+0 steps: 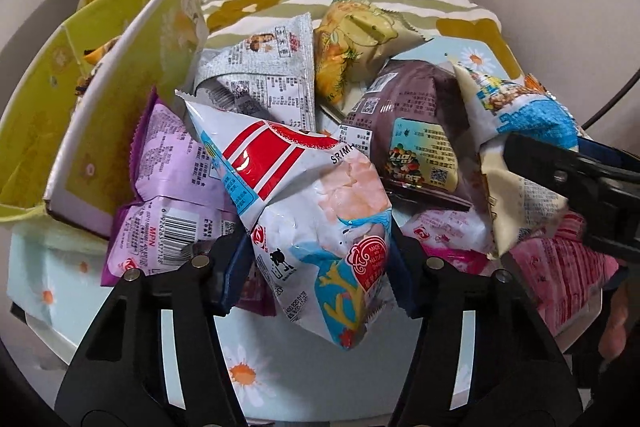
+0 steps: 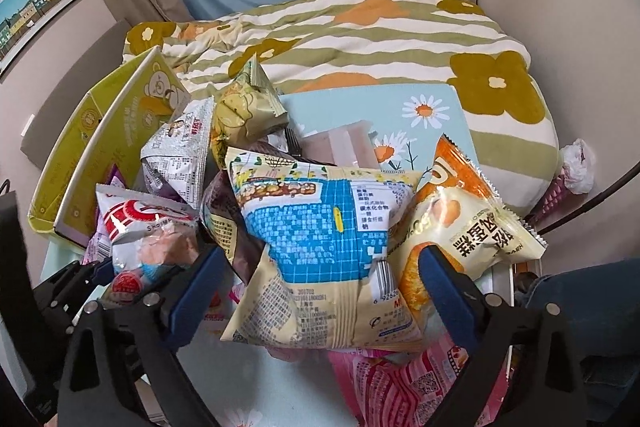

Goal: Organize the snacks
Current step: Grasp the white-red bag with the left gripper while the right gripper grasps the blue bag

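My left gripper is shut on a white, red and blue shrimp-chip bag and holds it over the snack pile; it also shows in the right wrist view. My right gripper is shut on a cream and blue grid-print snack bag, also visible in the left wrist view. Around them lie a purple packet, a grey-white packet, a yellow-green packet, a brown packet, pink packets and an orange-cream bread bag.
A yellow-green cardboard box stands open at the left, with snacks inside. The pile lies on a light-blue daisy-print surface. Behind it is a striped flower-pattern duvet, curtains and walls. A purple cone with white wrap sits at far right.
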{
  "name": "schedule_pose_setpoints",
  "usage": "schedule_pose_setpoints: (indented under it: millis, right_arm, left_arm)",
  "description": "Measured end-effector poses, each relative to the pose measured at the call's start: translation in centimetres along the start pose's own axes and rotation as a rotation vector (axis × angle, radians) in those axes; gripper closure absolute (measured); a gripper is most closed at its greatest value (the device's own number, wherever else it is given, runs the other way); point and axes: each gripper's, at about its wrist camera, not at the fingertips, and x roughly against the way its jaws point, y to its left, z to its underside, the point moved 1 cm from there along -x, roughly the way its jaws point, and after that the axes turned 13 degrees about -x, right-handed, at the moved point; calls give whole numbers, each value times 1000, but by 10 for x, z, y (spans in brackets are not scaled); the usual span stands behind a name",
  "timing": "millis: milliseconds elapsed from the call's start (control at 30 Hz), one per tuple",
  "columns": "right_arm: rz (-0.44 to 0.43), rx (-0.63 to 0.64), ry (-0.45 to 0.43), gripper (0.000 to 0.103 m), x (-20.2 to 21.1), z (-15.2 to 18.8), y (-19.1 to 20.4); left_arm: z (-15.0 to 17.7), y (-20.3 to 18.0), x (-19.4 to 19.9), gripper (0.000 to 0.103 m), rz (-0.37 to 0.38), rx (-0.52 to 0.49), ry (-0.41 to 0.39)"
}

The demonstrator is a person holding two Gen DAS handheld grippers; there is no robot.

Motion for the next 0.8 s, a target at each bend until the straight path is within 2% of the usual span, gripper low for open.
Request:
schedule_pose_setpoints:
  millis: [267, 333, 400, 600, 800]
  right_arm:
    - [16, 11, 19, 20, -14, 3, 4]
    - [19, 13, 23, 25, -16, 5, 4]
    - [23, 18, 27, 37, -17, 6, 5]
    - [21, 19, 20, 55, -13, 6, 6]
    - [11, 14, -6, 59, -2, 5, 8]
  left_arm:
    - [4, -4, 15, 46, -2, -43, -34]
    - [5, -4, 16, 46, -2, -43, -38]
    - [5, -3, 17, 46, -2, -42, -40]
    - [6, -3, 21, 46, -2, -39, -49]
    - [5, -4, 33, 46, -6, -42, -70]
